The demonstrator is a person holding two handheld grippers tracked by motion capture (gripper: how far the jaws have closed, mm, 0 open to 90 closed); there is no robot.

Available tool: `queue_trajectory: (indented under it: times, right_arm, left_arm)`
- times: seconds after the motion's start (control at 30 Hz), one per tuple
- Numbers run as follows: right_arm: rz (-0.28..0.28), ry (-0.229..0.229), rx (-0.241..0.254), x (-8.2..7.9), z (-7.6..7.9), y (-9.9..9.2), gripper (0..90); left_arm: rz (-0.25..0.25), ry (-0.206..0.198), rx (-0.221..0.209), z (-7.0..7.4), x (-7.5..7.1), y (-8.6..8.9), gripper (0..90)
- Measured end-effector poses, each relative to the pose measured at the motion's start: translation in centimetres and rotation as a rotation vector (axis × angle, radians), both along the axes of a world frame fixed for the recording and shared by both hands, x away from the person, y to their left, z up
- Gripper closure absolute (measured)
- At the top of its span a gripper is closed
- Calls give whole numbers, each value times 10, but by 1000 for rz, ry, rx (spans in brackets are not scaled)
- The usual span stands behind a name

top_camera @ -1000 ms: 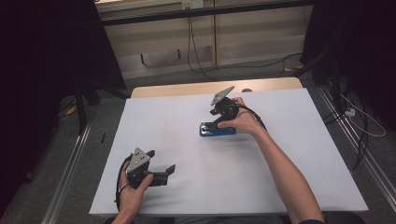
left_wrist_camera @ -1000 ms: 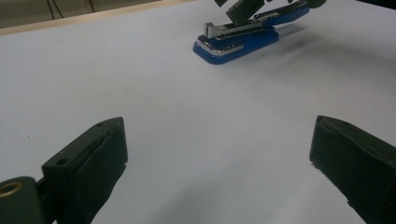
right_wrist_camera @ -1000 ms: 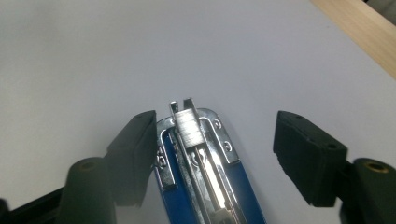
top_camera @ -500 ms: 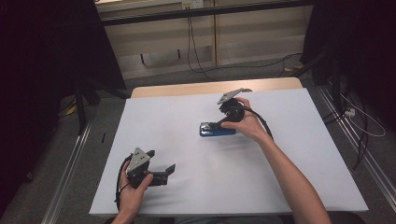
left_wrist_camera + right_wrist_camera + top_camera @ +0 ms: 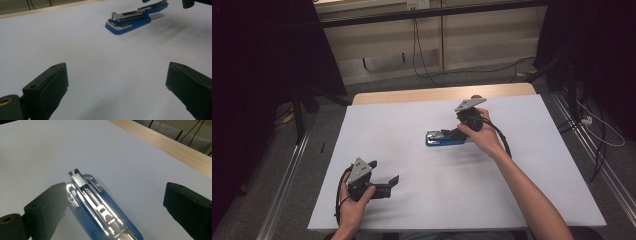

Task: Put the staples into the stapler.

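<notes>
High view: the blue-and-chrome metal stapler lies mid-table on the white table; the right gripper has drawn back since a second ago, its jaws just opening. The left gripper idles near the front edge.

Left gripper view: jaws wide, empty.

Right gripper view: jaws wide, the stapler between them, apparently released.

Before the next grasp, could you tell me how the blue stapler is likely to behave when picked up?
The blue stapler looks rigid, plastic and chrome, so probably stiff. Its flat base suggests it won't roll. Its hinged top seems raised, so it may swing, and the shiny metal could slip between pads.
</notes>
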State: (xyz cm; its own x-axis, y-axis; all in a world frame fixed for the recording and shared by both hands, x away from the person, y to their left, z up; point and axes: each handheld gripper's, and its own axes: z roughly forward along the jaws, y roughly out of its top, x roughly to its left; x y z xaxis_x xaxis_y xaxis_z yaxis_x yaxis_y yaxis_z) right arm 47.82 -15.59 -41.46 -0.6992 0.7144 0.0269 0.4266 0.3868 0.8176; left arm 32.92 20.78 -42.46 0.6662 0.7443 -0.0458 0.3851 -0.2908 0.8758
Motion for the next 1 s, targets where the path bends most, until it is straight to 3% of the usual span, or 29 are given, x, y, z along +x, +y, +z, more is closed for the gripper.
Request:
queue_trajectory:
  times: [0.17,1.0]
  right_arm:
    - [-64,-65,-19,-10,2,-5,51]
    - [-225,-108,93,-50,-3,-49,39]
  left_arm:
    - [5,3,4,-2,1,-1,44]
    - [8,-2,10,-1,1,-1,44]
